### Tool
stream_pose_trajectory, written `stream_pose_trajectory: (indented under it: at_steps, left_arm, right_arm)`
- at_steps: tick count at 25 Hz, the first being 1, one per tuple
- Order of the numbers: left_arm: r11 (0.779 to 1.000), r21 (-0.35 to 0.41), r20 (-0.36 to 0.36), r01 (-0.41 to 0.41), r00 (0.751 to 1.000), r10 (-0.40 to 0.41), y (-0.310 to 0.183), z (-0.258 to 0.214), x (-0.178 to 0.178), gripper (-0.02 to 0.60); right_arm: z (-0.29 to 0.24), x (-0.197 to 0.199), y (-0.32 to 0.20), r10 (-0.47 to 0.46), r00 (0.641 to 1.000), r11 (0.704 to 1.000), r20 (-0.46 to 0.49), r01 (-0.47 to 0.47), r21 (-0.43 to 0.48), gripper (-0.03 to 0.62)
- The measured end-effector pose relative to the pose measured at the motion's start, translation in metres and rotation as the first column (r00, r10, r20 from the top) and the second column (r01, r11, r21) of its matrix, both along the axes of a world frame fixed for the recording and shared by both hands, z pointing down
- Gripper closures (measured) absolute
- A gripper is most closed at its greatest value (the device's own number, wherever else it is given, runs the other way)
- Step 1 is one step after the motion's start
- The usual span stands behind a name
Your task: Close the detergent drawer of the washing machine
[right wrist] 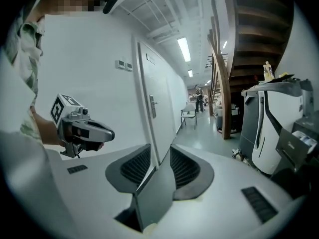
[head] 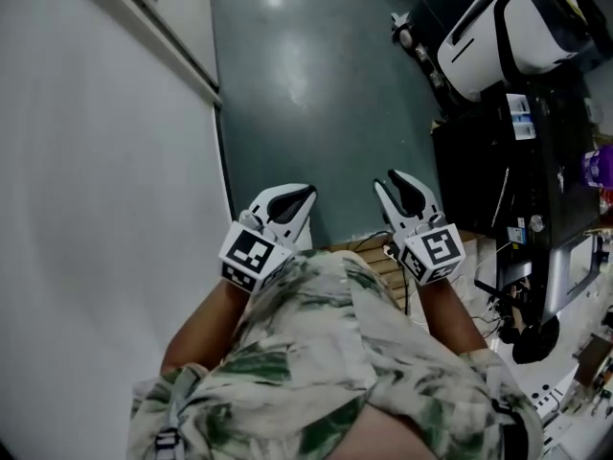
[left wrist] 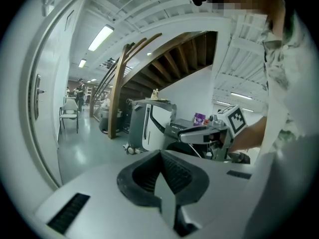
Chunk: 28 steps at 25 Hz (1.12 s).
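Detergent drawer: its place cannot be told from any view. Left gripper (head: pixel 292 202) is held in the air just beside a white wall (head: pixel 96 209), jaws together with nothing between them. Right gripper (head: pixel 402 190) is alongside it and apart from it, jaws parted and empty. Both hang over a grey-green floor (head: pixel 306 84). A white-and-black machine (head: pixel 508 27) stands at the right.

Two grippers: left gripper (head: pixel 290 206), right gripper (head: pixel 402 192). One door (right wrist: pixel 160 108), one chair (right wrist: pixel 189 117), one staircase (right wrist: pixel 249 34).
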<state>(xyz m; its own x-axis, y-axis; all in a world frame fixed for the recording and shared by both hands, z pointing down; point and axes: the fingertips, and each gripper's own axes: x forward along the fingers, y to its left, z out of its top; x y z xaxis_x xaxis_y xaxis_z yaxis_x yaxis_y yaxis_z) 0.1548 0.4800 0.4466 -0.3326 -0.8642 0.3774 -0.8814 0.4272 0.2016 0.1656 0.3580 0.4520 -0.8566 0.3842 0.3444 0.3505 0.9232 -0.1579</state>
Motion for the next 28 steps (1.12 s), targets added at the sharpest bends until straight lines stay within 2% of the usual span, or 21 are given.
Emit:
stream_pose_trajectory:
  at_steps: [3,6,12,15,18,21,28]
  left_arm:
    - [0.997,-0.034,0.005,-0.067,0.998,0.067,0.012,-0.024,-0.039,0.558]
    - [0.992,-0.044,0.017,-0.121,0.992,0.122,-0.001,-0.042,-0.070,0.558]
    - [0.974,-0.008,-0.001,-0.226,0.974,0.226,-0.046,-0.060,-0.104,0.558]
    - [0.958,0.000,0.004,-0.287,0.958,0.287,-0.079,-0.055,-0.118,0.558]
    - [0.945,-0.003,-0.023,-0.328,0.944,0.328,-0.109,-0.050,-0.127,0.558]
    - [0.930,-0.005,-0.018,-0.367,0.930,0.366,-0.148,-0.053,-0.150,0.558]
    - [0.876,-0.041,0.012,-0.481,0.876,0.482,-0.248,-0.067,-0.196,0.558]
  right_arm:
    - [-0.026,-0.036,0.012,0.039,0.999,0.999,-0.003,-0.039,-0.001,0.456]
    - [-0.043,-0.062,0.007,0.081,0.997,0.997,0.001,-0.081,-0.006,0.456]
    - [-0.056,-0.092,-0.025,0.176,0.984,0.984,-0.019,-0.176,0.015,0.457]
    - [-0.050,-0.105,-0.058,0.236,0.972,0.972,-0.019,-0.236,0.025,0.461]
    - [-0.040,-0.108,-0.087,0.284,0.957,0.959,-0.052,-0.283,0.024,0.462]
    - [-0.040,-0.128,-0.125,0.323,0.945,0.946,-0.046,-0.322,0.030,0.464]
    - [-0.036,-0.168,-0.231,0.442,0.897,0.897,-0.024,-0.442,0.023,0.464]
